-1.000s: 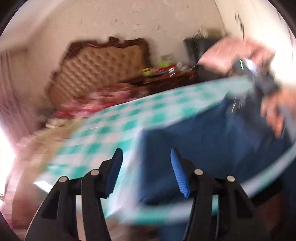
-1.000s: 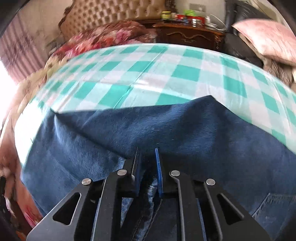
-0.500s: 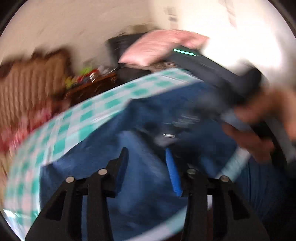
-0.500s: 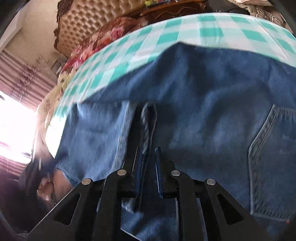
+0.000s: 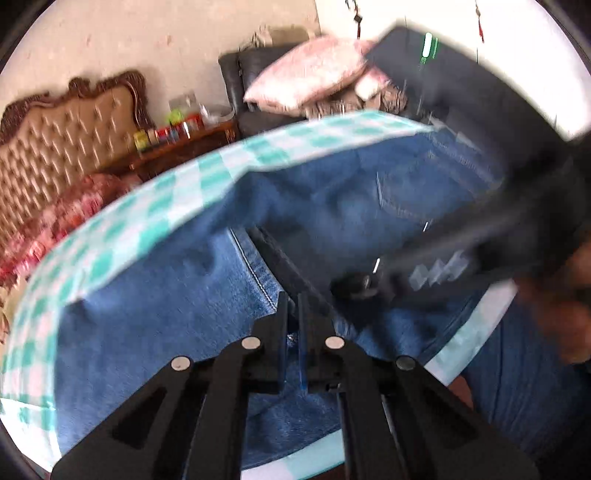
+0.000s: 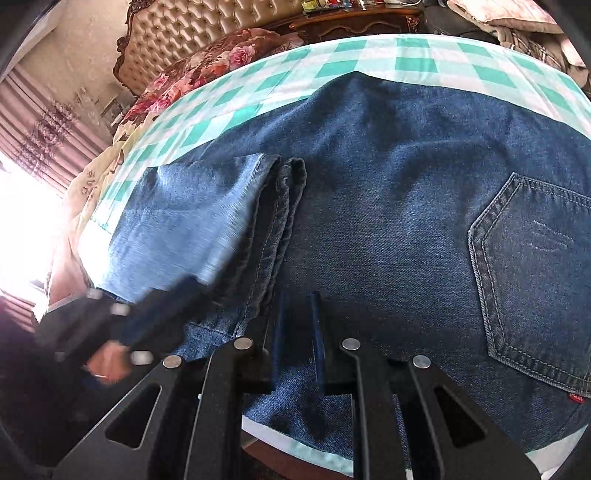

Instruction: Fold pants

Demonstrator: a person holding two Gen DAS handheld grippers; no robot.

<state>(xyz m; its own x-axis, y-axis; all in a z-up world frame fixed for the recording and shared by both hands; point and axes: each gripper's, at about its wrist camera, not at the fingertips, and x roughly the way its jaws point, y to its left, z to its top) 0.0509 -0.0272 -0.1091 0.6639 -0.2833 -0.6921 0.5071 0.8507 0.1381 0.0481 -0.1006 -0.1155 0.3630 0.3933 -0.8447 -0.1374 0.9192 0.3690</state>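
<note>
Blue jeans point(image 6: 388, 192) lie on a table with a green-and-white checked cloth point(image 6: 369, 55). The leg ends point(image 6: 207, 214) are folded over onto the seat, hems point(image 6: 284, 206) lying left of the back pocket point(image 6: 532, 277). My left gripper point(image 5: 293, 317) is shut on the hem edge of the folded leg point(image 5: 166, 314). My right gripper point(image 6: 297, 325) hovers over the denim near the table's front edge, jaws slightly apart with nothing between them. The right gripper's body shows blurred in the left wrist view point(image 5: 461, 251). The left gripper shows blurred in the right wrist view point(image 6: 122, 321).
A bed with a tufted headboard point(image 6: 207, 33) and a floral cover point(image 6: 210, 62) stands behind the table. A dark wooden cabinet with small bottles point(image 5: 177, 136) and a dark chair with a pink pillow point(image 5: 310, 77) are at the back. A bright window with curtains point(image 6: 33, 158) is on the left.
The leg ends have been carried over onto the seat. My left gripper went from open to shut on the hem. My right gripper let go of the fabric and drew back.
</note>
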